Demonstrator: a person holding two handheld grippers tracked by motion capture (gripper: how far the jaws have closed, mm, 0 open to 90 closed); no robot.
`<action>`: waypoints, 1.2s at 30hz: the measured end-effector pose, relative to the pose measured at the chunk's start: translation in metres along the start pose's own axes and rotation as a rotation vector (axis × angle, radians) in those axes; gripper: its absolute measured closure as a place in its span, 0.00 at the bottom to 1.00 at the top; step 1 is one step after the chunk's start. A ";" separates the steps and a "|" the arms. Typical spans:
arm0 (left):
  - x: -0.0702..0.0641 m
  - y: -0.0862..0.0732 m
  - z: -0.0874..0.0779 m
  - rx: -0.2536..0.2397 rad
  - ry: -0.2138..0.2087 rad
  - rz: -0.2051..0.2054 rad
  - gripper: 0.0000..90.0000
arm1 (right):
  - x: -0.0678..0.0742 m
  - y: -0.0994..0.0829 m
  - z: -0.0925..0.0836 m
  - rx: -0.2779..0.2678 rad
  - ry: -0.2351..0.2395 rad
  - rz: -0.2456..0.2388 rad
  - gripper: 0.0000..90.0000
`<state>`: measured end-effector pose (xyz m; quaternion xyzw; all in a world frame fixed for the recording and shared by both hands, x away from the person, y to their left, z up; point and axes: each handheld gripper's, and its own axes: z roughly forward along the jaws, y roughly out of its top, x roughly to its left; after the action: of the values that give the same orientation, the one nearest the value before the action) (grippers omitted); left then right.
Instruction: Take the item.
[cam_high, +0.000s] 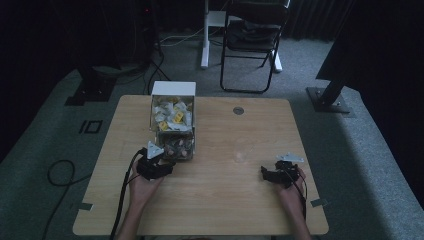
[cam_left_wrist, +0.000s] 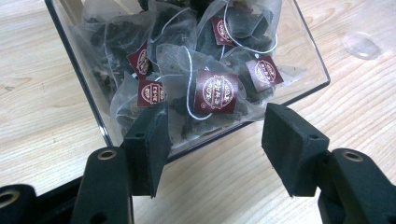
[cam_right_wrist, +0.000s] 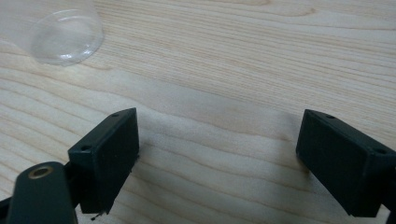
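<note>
Mesh tea bags (cam_left_wrist: 205, 93) sit in a clear plastic box (cam_left_wrist: 308, 70) on the bench (cam_high: 225, 200), just ahead of the half-open left tongs (cam_left_wrist: 215, 135). Light, soft, crushable; likely best pinched by the paper tag. Right tongs (cam_right_wrist: 217, 154) gape wide, empty.

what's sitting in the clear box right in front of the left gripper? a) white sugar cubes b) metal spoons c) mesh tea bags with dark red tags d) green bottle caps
c: the left gripper view shows the clear box packed with mesh tea bags on strings with dark red tags, just ahead of the open left gripper.
</note>
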<state>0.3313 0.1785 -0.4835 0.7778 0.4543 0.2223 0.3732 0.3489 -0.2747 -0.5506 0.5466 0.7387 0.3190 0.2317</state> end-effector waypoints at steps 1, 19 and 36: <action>0.000 0.000 -0.001 -0.010 0.003 -0.001 0.47 | 0.000 0.000 0.000 0.000 0.000 0.001 0.14; 0.009 0.025 0.004 -0.050 0.031 -0.044 0.55 | 0.000 0.000 0.000 0.001 0.000 0.001 0.14; 0.009 0.025 0.005 -0.015 0.007 -0.028 0.90 | 0.000 0.000 0.000 0.000 0.002 0.000 0.15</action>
<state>0.3528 0.1772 -0.4670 0.7677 0.4649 0.2232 0.3803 0.3492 -0.2744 -0.5506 0.5463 0.7391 0.3194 0.2309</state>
